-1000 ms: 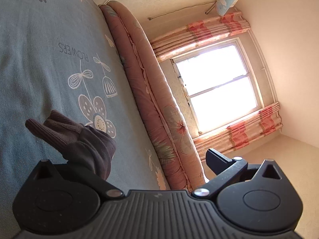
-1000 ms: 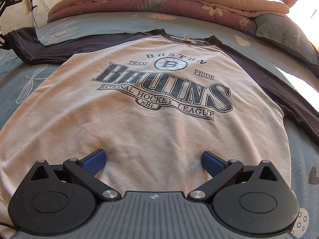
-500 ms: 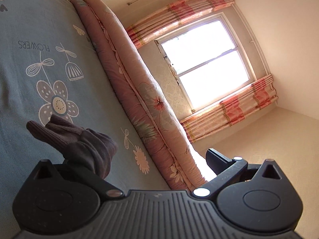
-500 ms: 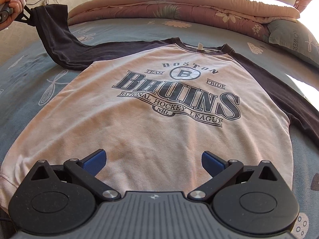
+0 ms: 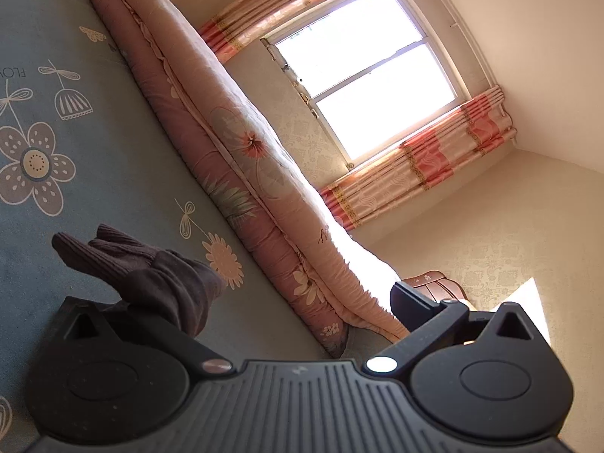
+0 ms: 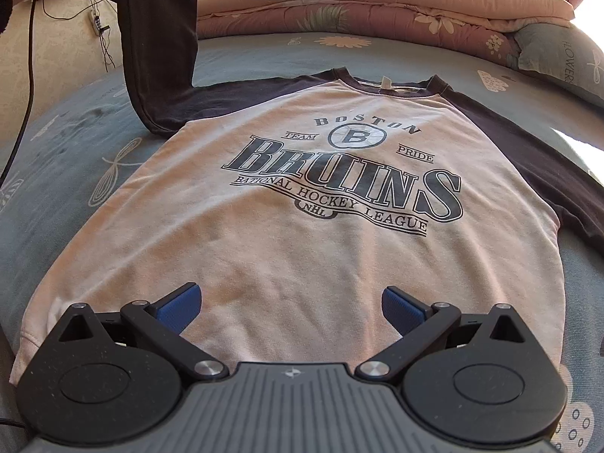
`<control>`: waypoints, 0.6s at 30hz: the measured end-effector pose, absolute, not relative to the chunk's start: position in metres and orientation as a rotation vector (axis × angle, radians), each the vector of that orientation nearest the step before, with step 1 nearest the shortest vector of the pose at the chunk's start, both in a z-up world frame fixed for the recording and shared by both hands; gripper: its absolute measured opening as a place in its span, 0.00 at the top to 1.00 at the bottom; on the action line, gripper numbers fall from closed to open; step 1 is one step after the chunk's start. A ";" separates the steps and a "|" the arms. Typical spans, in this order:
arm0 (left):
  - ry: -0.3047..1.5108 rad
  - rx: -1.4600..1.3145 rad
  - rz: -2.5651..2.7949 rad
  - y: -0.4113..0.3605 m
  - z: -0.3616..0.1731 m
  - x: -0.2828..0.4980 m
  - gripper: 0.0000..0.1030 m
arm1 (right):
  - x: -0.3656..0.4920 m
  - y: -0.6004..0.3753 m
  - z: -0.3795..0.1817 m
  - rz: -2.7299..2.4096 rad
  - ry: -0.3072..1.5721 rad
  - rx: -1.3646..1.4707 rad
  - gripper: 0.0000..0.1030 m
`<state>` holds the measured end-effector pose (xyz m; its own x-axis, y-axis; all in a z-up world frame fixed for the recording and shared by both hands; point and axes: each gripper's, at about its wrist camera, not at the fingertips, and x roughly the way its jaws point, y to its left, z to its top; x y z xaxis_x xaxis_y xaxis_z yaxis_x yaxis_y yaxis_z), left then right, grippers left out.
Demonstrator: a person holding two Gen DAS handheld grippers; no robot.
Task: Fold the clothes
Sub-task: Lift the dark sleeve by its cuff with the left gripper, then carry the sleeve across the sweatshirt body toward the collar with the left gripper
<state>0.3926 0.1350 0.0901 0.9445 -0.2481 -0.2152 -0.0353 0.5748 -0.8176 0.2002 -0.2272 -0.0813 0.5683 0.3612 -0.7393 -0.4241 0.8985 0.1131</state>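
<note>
Boston Bruins sweatshirt point(image 6: 302, 234) flat, print up, on bed point(image 6: 75, 143). My left gripper point(image 5: 264, 294) clenched on dark sleeve cuff point(image 5: 143, 264), sleeve point(image 6: 158, 37) lifted above sweatshirt's shoulder. Right gripper point(image 6: 290, 305) released over hem. Judged: sleeve fold; next, lay sleeve across chest.

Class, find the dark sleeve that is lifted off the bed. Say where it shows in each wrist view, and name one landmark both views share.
Left wrist view: the dark ribbed sleeve cuff sits lower left, bunched at the left gripper's left finger.
Right wrist view: the same dark sleeve hangs upper left, raised above the blue floral bedsheet.
Shared landmark: the folded pink floral quilt.
</note>
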 end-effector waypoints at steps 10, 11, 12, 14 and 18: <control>0.376 -0.878 -0.158 0.077 0.107 0.413 0.01 | 0.200 -0.235 -0.072 0.475 0.858 -0.062 0.00; 0.380 -0.870 -0.164 0.071 0.109 0.415 0.01 | 0.201 -0.237 -0.072 0.478 0.863 -0.056 0.00; 0.383 -0.863 -0.171 0.065 0.110 0.417 0.01 | 0.202 -0.239 -0.072 0.474 0.870 -0.048 0.00; 0.389 -0.848 -0.184 0.053 0.112 0.421 0.01 | 0.204 -0.243 -0.072 0.455 0.880 -0.043 0.00; 0.407 -0.819 -0.210 0.029 0.117 0.429 0.01 | 0.208 -0.254 -0.074 0.419 0.917 -0.008 0.00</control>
